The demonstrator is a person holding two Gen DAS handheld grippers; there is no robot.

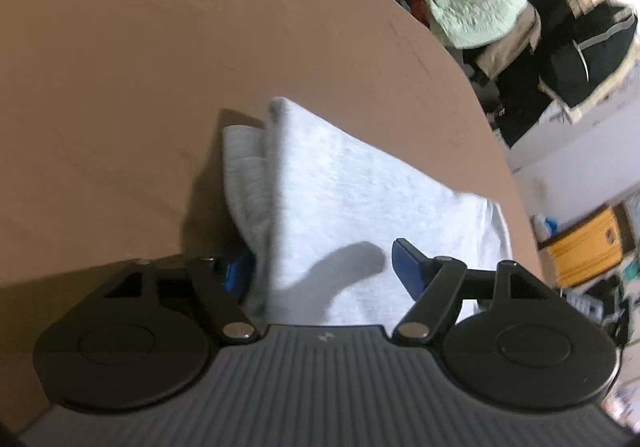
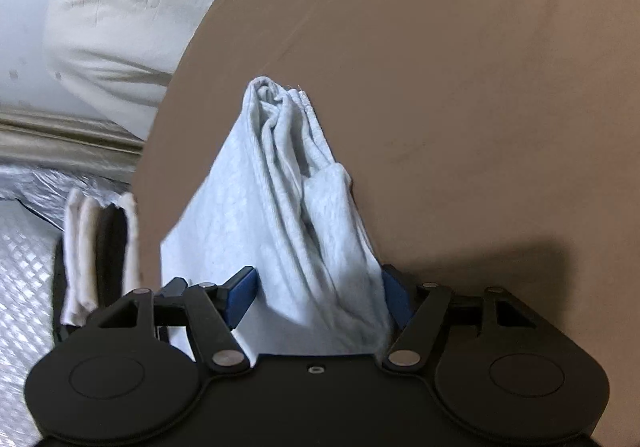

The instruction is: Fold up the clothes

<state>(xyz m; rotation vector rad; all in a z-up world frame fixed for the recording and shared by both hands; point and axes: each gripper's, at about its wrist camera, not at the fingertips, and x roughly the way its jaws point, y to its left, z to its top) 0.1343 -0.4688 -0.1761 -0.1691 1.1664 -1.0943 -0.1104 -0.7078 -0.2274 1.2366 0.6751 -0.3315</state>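
On the brown desk (image 1: 120,87) our left gripper (image 1: 324,267) stands spread over the light grey garment (image 1: 352,187), whose long axis runs away from us, while our right gripper (image 2: 318,289) brackets its bunched end, apparently clamped.

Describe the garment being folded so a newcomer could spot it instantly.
Start from the brown table. Near its edge lies the light grey garment, bunched in soft folds between the right gripper jaws. It is the only cloth on the tabletop.
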